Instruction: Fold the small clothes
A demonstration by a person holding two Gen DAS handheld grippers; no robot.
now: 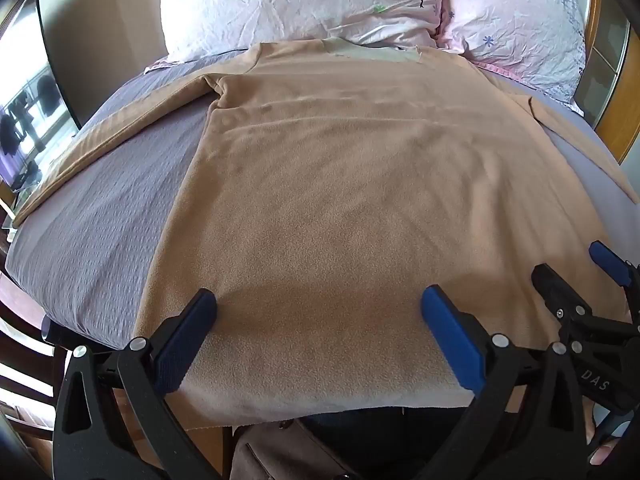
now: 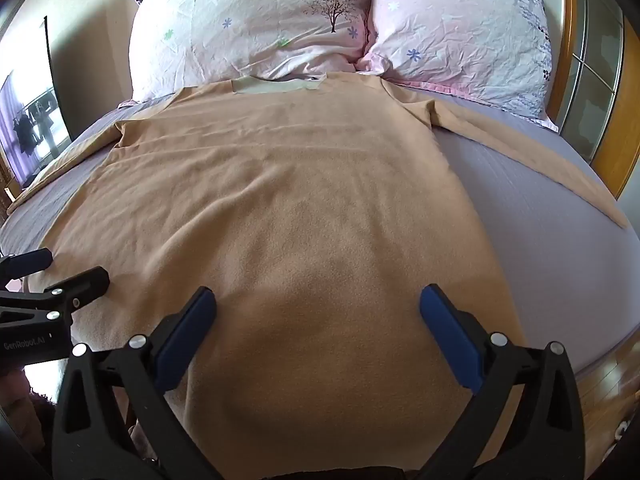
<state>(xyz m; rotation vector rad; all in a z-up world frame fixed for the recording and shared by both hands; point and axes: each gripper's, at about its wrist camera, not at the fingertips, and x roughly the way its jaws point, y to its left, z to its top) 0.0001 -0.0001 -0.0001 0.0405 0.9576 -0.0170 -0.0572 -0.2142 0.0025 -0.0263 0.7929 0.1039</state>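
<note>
A tan long-sleeved fleece top lies spread flat on the bed, collar toward the pillows, hem at the near edge, both sleeves stretched out to the sides. It also shows in the right wrist view. My left gripper is open, its blue fingers hovering over the hem's left half. My right gripper is open over the hem's right half. The right gripper shows at the right edge of the left wrist view, and the left gripper shows at the left edge of the right wrist view. Neither holds cloth.
The bed has a grey-purple sheet, also seen bare to the right of the top. Two floral pillows lie at the head. A wooden headboard frame stands right. A dark screen stands left.
</note>
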